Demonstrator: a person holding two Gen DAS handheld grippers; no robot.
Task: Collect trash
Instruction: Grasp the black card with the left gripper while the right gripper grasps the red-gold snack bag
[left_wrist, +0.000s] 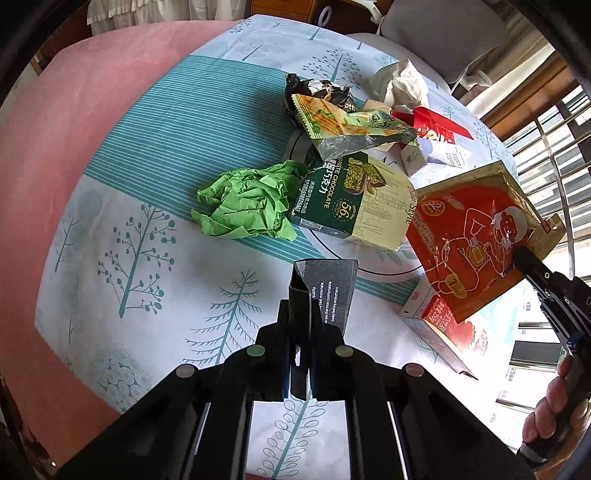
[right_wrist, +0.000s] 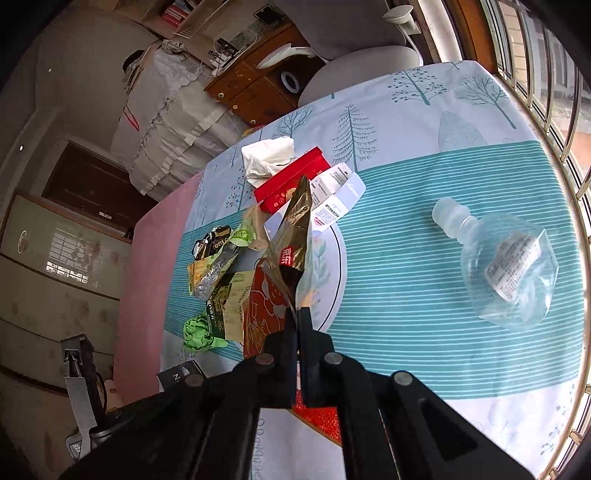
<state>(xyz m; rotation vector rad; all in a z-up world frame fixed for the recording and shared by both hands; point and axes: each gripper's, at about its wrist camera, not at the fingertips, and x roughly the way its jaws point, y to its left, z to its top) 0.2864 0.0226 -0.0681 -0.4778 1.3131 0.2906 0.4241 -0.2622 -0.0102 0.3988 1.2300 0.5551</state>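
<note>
Trash heaped mid-table on tree-print tablecloth (left_wrist: 147, 236): crumpled green paper (left_wrist: 247, 203) touching chocolate box (left_wrist: 347, 199), green snack wrapper (left_wrist: 347, 125) lying over a dark foil wrapper (left_wrist: 314, 90), white tissue (left_wrist: 400, 83) and red packet (left_wrist: 436, 129) behind. Clear plastic pouch (right_wrist: 506, 266) lies apart from the heap, near the window-side table edge. Left gripper (left_wrist: 314, 284) — fingers clamped on a dark grey printed card (left_wrist: 325, 291), held above the tablecloth at the near edge. Right gripper (right_wrist: 295, 314) — fingers pressed together on the corner of a red-orange foil bag (left_wrist: 469, 236), lifted and tilted, off the table. Bag blocks the right wrist view of the heap's middle and covers part of a red-and-white carton (left_wrist: 439, 325) beneath. Round plate or mat (right_wrist: 338, 266) under the heap is mostly hidden; can't tell which. Small white box (right_wrist: 336, 199) print is unreadable. Person's hand (left_wrist: 554, 406) is cut off at the frame edge.
</note>
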